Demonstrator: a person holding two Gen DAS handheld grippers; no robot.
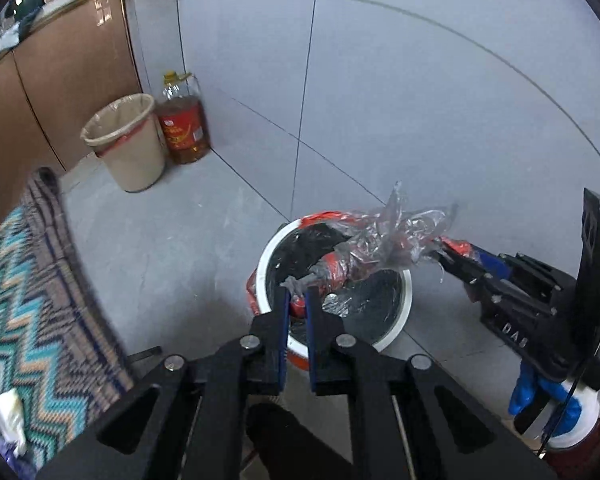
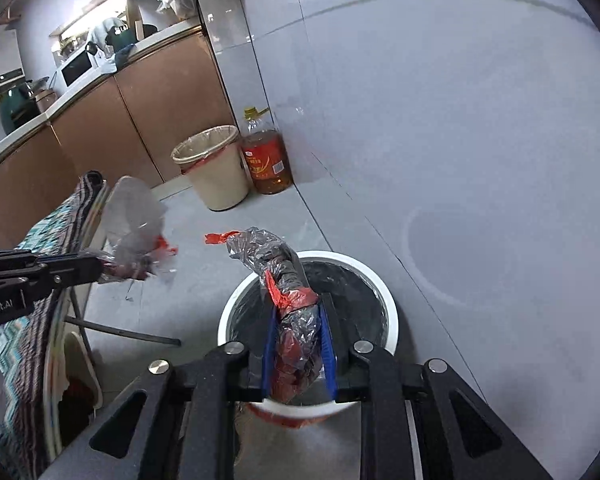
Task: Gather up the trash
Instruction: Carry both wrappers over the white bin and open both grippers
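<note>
My left tool (image 1: 296,294) is nearly shut, its blue pads pinching a twisted grey end of the clear plastic bag (image 1: 384,240) with red drawstring. My right tool (image 2: 298,344) grips another gathered, crumpled part of the same bag between its pads, jaws narrow. The bag stretches between the two tools just above the white bin (image 1: 400,320), which has a dark liner and red trim and stands on the grey tiled floor (image 1: 180,240). Further off, beside the wall, a beige bin (image 1: 128,152) with its own liner stands next to a cooking oil bottle (image 1: 184,124). A zigzag-patterned cloth (image 1: 28,280) hangs at left.
</note>
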